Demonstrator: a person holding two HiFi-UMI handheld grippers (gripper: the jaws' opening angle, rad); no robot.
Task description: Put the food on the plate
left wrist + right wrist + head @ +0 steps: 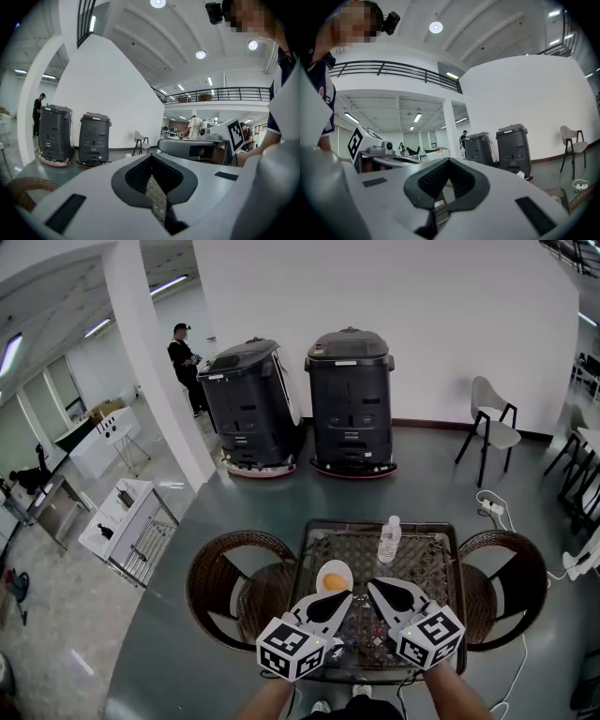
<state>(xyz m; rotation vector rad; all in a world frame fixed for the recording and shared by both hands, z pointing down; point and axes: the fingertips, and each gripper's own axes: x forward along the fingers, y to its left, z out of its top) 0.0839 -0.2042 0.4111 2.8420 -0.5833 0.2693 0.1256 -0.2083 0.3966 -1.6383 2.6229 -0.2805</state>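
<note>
Left gripper (336,601): jaws shut together on nothing; it hangs over the near side of the table (424,561), its tip just beside the plate.
Plate (334,568): white, on the table's near-left part.
Food (335,582): one orange-yellow piece, apparently already lying on the plate.
Small items (373,641): dark bits on the tabletop between the grippers, too small to name.
Right gripper (380,589): jaws closed, also empty, slanted inward towards the plate.
Bottle (388,540): clear, upright, behind the right gripper.
Step in hand: probably a start or a finish. If more food remains, open one gripper fully before lowering and steer clear of the bottle.
</note>
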